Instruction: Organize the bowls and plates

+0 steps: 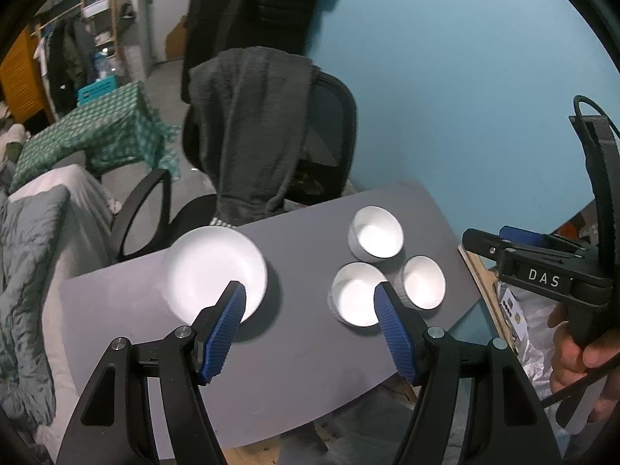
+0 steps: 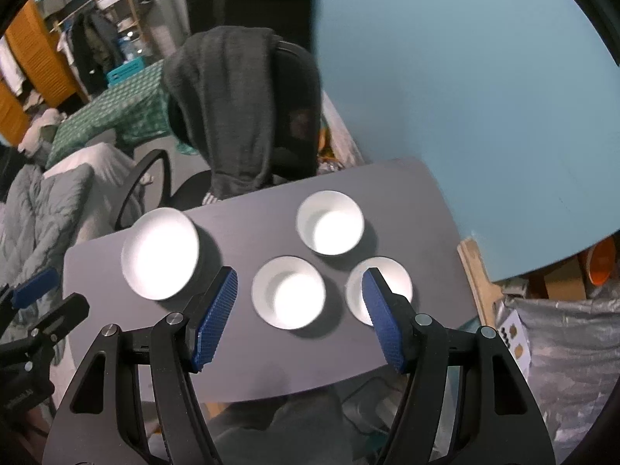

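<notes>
On a grey mat [image 1: 298,348] [image 2: 271,360] stand a white plate [image 1: 217,271] [image 2: 159,252] at the left and three white bowls at the right: a far one [image 1: 376,232] [image 2: 331,228], a near-middle one [image 1: 354,293] [image 2: 288,292] and a right one [image 1: 423,281] [image 2: 381,290]. My left gripper [image 1: 310,290] hangs open above the mat, between plate and bowls, holding nothing. My right gripper [image 2: 300,277] is open above the near-middle bowl, apart from it. The left wrist view shows the right gripper [image 1: 542,263] at its right edge, held by a hand [image 1: 577,364].
An office chair [image 1: 271,147] draped with a dark hoodie [image 2: 232,108] stands behind the mat against a blue wall. A grey quilt [image 1: 27,271] lies at the left, a green checked cloth [image 1: 93,135] further back. A silver bag [image 2: 573,348] sits at the right.
</notes>
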Tool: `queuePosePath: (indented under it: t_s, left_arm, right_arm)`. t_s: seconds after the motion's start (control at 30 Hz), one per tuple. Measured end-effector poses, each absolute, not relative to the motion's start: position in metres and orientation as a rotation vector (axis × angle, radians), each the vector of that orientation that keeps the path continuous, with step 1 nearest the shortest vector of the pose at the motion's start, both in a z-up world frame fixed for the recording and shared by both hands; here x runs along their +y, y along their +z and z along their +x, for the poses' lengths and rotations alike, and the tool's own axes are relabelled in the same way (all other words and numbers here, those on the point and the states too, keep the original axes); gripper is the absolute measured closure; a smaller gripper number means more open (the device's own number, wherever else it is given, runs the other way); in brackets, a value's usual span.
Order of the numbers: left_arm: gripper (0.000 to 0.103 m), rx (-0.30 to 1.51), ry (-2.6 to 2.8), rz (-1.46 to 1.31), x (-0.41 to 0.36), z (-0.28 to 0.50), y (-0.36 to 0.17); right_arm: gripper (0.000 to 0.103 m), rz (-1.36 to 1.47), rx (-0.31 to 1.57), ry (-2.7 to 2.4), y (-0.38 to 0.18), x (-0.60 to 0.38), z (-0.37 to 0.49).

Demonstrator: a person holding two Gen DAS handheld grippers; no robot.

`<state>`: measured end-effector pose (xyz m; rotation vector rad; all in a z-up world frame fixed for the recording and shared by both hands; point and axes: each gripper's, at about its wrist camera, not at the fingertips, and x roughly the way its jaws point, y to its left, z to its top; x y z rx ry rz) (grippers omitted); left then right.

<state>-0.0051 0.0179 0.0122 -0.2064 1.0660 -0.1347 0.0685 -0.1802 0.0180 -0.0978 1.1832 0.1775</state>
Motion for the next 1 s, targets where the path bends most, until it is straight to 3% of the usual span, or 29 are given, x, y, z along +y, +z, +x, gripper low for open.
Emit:
queuePosePath:
  t_s: [1.0]
  left_arm:
    - [0.033, 1.185, -0.174, -0.183, -0.07, 0.069, -0.02]
  right_arm:
    - [0.037, -0.061, 1.285, 0.172, -0.014, -0.255, 0.128]
